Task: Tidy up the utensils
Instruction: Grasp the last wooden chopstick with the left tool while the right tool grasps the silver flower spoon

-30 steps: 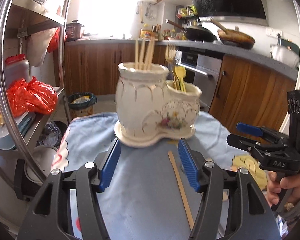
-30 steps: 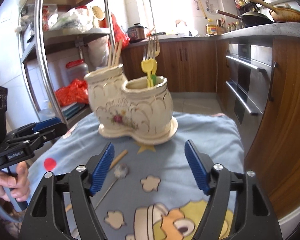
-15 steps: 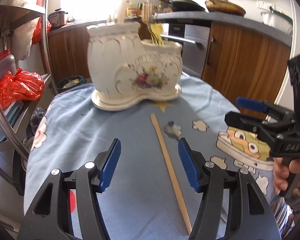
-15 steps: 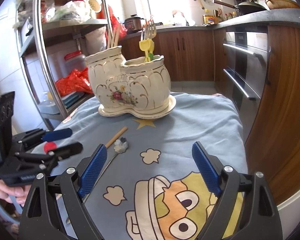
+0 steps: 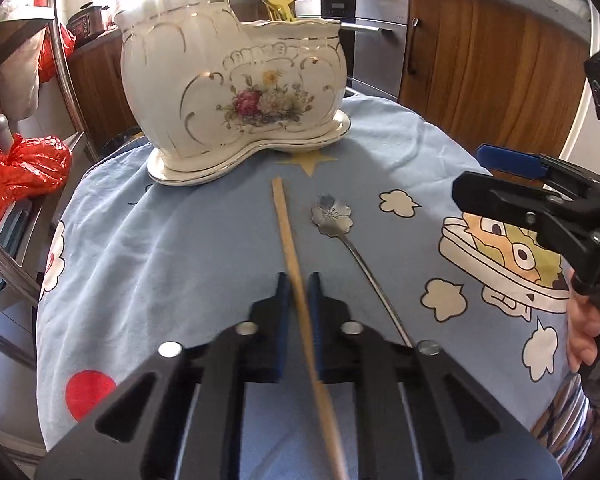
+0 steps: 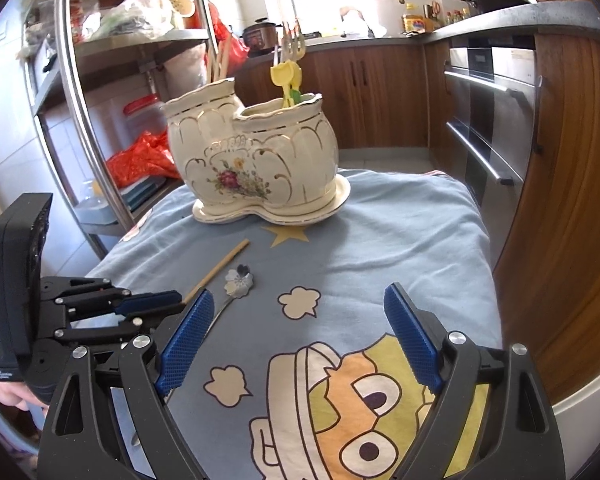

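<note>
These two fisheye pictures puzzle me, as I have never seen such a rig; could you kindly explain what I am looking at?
There is no robot here. A person holds a two-finger gripper in each hand, and a camera on each looks forward along its fingers, so each picture is one gripper's own view.

The left wrist view shows the left gripper, whose jaws have just closed on a wooden chopstick on the blue cartoon cloth. The right wrist view shows the right gripper, open and empty above the cloth; each gripper also appears at the edge of the other's picture.

Beside the chopstick lies a metal spoon with a flower-shaped bowl. Behind them stands a white ceramic utensil holder with two compartments: chopsticks in the taller one, forks and yellow utensils in the lower.
</note>
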`<state>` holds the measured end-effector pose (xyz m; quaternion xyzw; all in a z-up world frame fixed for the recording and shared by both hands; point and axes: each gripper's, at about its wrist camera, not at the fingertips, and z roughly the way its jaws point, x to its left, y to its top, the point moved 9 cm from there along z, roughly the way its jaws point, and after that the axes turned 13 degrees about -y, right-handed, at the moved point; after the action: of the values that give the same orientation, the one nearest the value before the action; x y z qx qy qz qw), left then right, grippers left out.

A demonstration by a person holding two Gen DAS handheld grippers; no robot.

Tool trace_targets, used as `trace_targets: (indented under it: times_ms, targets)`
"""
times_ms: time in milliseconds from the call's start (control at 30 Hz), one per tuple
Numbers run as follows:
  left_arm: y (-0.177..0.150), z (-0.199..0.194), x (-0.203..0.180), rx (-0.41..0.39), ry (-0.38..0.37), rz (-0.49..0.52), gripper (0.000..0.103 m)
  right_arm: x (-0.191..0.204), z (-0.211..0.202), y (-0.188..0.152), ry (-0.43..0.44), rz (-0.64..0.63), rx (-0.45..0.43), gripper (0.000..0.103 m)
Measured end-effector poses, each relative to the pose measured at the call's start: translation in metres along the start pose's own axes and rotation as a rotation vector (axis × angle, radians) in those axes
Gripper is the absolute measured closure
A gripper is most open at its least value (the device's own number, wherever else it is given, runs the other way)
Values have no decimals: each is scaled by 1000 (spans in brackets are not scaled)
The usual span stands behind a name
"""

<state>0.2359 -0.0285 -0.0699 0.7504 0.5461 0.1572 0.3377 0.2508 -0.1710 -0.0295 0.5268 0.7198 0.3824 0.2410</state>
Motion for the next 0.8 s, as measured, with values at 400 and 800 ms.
trace_targets:
  times_ms: [400,800]
  targets:
    - [-12,-18,35,-59,-28,-112,98,10,3,-2,5,-40,24,20]
    - [-13,-20,44,-85,-67,-189,98,82,12,-42,15,-223,189,31]
